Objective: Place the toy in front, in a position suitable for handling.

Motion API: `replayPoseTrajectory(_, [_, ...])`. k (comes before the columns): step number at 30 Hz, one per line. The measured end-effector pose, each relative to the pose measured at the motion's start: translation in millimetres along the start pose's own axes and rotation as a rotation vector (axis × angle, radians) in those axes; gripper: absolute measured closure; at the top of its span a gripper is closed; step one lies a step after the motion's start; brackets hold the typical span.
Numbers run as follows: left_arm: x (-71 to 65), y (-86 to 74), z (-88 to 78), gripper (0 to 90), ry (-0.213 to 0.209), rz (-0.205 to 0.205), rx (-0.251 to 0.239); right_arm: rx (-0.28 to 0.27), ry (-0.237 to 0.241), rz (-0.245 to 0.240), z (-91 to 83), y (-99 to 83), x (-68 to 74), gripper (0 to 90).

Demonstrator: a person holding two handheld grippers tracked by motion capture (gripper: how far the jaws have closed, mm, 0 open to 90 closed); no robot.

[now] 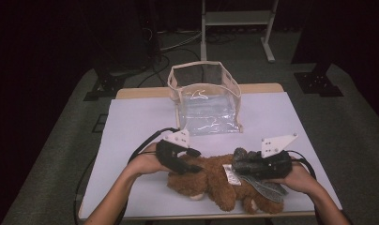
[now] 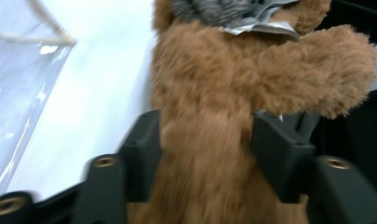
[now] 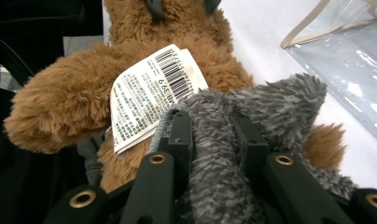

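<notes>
- High view: a brown teddy bear (image 1: 211, 180) is seen lying on its side on the white table (image 1: 131, 122), close to the near edge. A grey fuzzy cloth (image 1: 258, 173) is draped over the bear's right-hand part. A clear plastic bag (image 1: 205, 96) with cream trim is stood upright behind the bear, well apart from it. The left gripper (image 1: 190, 161) is placed at the bear's left end, and the right gripper (image 1: 241, 164) is laid on the grey cloth.
- Left gripper view: the bear's brown fur (image 2: 205, 140) is found between the two black jaws, which are set against it on both sides; the bear is gripped. The clear bag (image 2: 23, 88) is seen at the left.
- Right gripper view: a fold of the grey cloth (image 3: 224, 154) is pinched between the black jaws, which are closed on it. A white barcode tag (image 3: 151, 93) is shown on the bear (image 3: 70, 98), touching the cloth. The clear bag (image 3: 350, 60) is seen at the upper right.
</notes>
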State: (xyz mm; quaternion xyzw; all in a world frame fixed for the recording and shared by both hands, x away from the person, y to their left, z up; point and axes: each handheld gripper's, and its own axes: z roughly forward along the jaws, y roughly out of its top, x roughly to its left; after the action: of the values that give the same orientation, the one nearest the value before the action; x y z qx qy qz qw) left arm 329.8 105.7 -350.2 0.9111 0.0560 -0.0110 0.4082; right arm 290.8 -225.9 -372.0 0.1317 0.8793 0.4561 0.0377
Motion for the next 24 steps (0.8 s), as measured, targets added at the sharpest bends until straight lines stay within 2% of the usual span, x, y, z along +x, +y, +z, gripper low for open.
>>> replayPoseTrajectory(5, [2.3,-21.2,-2.6,24.7,-0.037,-0.099,-0.008,-0.011,0.011,0.003,-0.8,-4.6,4.7,72.3])
replayPoseTrajectory(8, [3.6,-33.6,7.6,18.2,-0.068,-0.151,-0.008,-0.013,0.024,0.005,-1.3,-5.9,7.8,72.3])
replayPoseTrajectory(11, [3.7,-38.9,16.2,14.7,-0.089,-0.176,-0.025,-0.002,0.02,-0.006,-1.5,-4.6,10.5,72.3])
replayPoseTrajectory(13, [3.1,-39.6,20.8,14.8,-0.107,-0.173,-0.026,0.007,0.018,-0.013,-1.9,-3.5,11.5,72.2])
replayPoseTrajectory(15, [0.0,-40.1,25.6,22.3,-0.123,-0.152,-0.02,0.01,0.019,-0.012,-2.0,-2.9,12.2,72.1])
replayPoseTrajectory(17, [-1.7,-41.0,25.9,36.4,-0.114,-0.142,-0.035,0.008,0.015,-0.014,-2.3,-3.0,12.1,71.9])
replayPoseTrajectory(20, [-1.3,-42.1,23.6,52.4,-0.074,-0.136,-0.056,-0.018,0.014,0.002,-4.4,-5.3,9.3,71.4])
replayPoseTrajectory(24, [-4.4,-30.8,19.7,60.4,0.018,-0.067,-0.06,-0.041,0.004,0.022,-8.1,-5.3,3.4,70.8])
